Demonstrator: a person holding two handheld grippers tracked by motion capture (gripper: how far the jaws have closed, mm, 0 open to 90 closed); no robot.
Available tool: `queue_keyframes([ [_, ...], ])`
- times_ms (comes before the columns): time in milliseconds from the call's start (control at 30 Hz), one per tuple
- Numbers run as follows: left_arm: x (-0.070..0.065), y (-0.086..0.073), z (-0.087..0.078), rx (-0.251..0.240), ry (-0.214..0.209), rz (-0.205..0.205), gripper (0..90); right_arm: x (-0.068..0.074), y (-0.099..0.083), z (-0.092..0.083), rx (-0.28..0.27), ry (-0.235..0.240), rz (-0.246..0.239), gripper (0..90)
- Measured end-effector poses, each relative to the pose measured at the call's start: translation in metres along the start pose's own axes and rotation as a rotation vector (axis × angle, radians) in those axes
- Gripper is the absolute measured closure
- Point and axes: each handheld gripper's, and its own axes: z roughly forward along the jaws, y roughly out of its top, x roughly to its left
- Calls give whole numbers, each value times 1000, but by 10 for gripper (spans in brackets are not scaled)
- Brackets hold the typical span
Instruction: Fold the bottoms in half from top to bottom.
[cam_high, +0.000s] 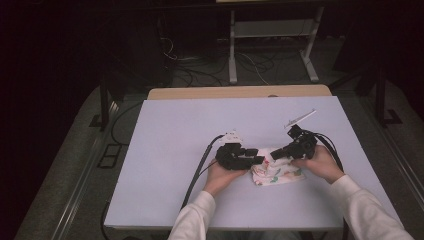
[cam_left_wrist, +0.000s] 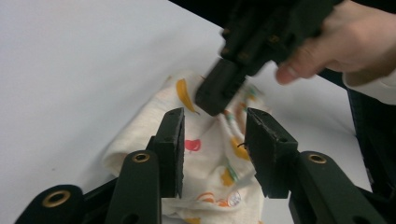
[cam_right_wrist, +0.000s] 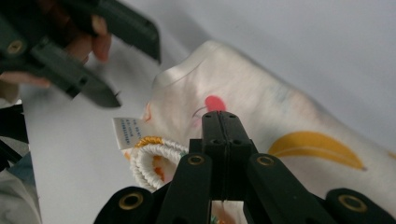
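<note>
A small cream garment (cam_high: 276, 172), printed with fruit shapes in yellow and red, is seen lying crumpled on the white table (cam_high: 170, 150), toward the near edge and right of the middle. It is flanked by both hands: the left tongs (cam_high: 259, 155) are held at its left edge, the right tongs (cam_high: 274, 154) at its upper edge, and the two tips are brought close together above the cloth.

In the left gripper view the left tongs (cam_left_wrist: 215, 140) are seen released, their jaws standing apart with the cloth (cam_left_wrist: 205, 154) lying below and between them, not pressed by either pad. No fabric is pinched there.

In the right gripper view the right tongs (cam_right_wrist: 220, 122) are seen clenched, the two jaws pressed flat together over the garment (cam_right_wrist: 261, 121); whether a fold is caught between them cannot be told. A white label (cam_right_wrist: 127, 131) and a ribbed collar (cam_right_wrist: 154, 156) are shown just beside those jaws.
</note>
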Motion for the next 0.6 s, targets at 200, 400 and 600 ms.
queue_keyframes([
  [200,4,-2,0,-9,15,-19,560,7,-14,-5,-24,4,-13,885],
  [400,4,-2,2,-6,25,-28,523,12,-27,-12,-48,20,-9,885],
  [600,5,-3,6,5,46,-64,454,19,-40,-12,-36,54,-11,885],
])
